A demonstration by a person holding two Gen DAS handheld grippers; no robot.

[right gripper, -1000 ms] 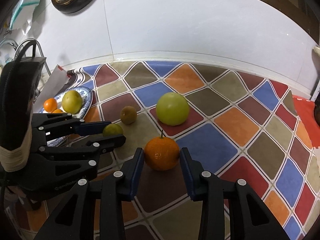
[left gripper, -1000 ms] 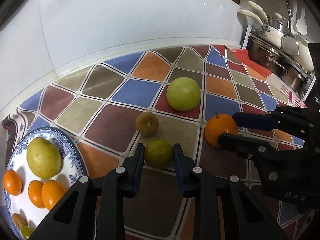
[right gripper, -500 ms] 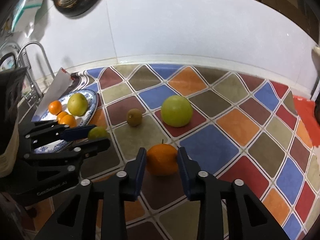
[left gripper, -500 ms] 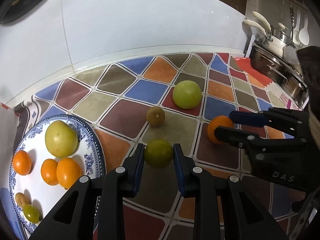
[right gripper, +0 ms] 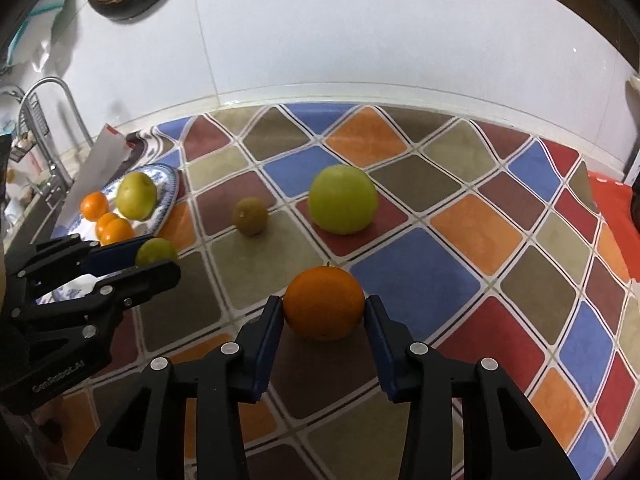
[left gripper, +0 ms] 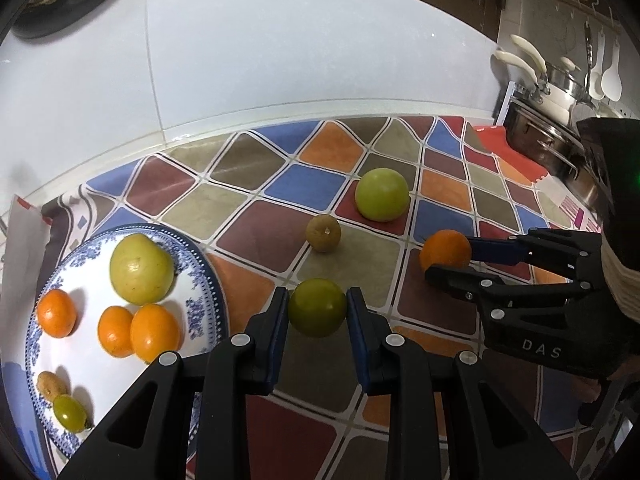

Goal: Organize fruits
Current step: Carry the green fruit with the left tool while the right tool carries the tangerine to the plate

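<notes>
While the left gripper (left gripper: 317, 307) squeezes a green fruit (left gripper: 317, 306), the right gripper's (right gripper: 324, 312) jaws have just been opening around an orange (right gripper: 324, 302), barely touching it.

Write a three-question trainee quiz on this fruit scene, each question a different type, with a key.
1. True or false: the left tool is shut on the small green fruit.
2. Multiple choice: what sits between the right tool's fingers? A) brown fruit B) orange C) big green fruit
3. How many fruits lie on the blue-patterned plate in the left wrist view?

Key: 1 true; 2 B, the orange; 3 six.
</notes>
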